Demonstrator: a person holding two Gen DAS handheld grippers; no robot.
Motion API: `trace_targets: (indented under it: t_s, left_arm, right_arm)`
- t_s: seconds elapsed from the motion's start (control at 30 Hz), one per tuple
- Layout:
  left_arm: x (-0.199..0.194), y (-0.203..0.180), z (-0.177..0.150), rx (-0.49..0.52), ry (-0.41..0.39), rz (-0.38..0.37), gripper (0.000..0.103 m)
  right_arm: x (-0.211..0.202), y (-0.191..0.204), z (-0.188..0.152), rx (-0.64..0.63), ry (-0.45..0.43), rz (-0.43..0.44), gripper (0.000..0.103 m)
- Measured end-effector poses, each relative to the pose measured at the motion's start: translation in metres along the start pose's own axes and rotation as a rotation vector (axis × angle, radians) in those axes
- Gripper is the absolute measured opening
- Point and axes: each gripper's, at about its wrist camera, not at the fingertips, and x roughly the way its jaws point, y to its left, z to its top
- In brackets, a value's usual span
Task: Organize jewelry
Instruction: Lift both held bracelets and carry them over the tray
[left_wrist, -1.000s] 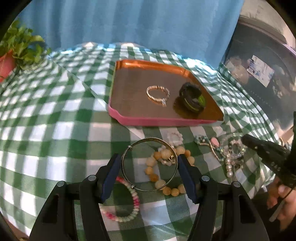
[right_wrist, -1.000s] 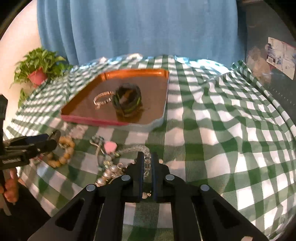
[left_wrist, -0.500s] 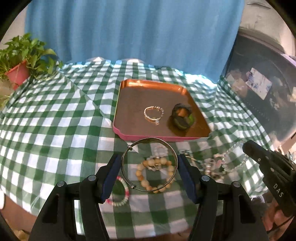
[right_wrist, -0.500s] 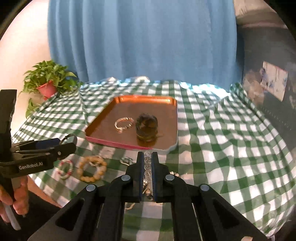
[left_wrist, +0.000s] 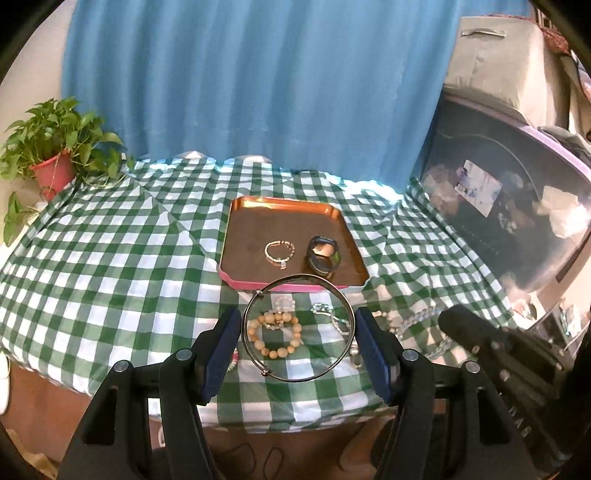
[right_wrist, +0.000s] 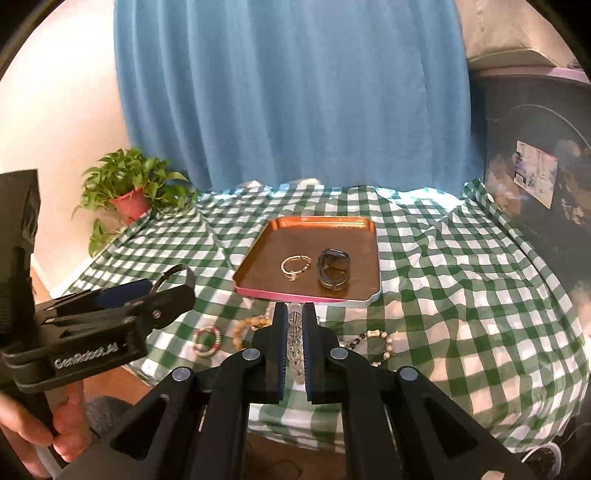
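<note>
A tray sits mid-table, holding a chain bracelet left of a watch. Bead bracelets lie near the front edge; a plant stands at the back-left corner.

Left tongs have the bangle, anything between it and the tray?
Nothing visible blocks it. The left tongs hold the silver bangle in the air short of the tray; only loose bracelets lie below. Tray floor left of the thin bracelet is bare.

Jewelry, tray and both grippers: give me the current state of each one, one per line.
left gripper: shut on the silver bangle, held above the table
right gripper: shut on the clear bead bracelet
tray: holds the thin chain bracelet and the dark bangle
wooden bead bracelet: lying on the tablecloth
pink bead bracelet: on the tablecloth
</note>
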Motion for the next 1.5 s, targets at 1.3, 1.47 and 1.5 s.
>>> trace_targets:
  t_s: [1.3, 1.47, 1.5]
  left_arm:
    - [0.003, -0.031, 0.041, 0.046, -0.091, -0.023, 0.063]
    - [0.024, -0.025, 0.046, 0.046, -0.083, 0.004, 0.063]
    - [0.030, -0.023, 0.046, 0.045, -0.081, 0.007, 0.063]
  right_arm:
    - [-0.005, -0.019, 0.031, -0.029, -0.042, -0.001, 0.007]
    - [0.016, -0.030, 0.034, -0.009, -0.020, 0.004, 0.007]
    - [0.021, -0.032, 0.035, -0.007, -0.015, 0.006, 0.007]
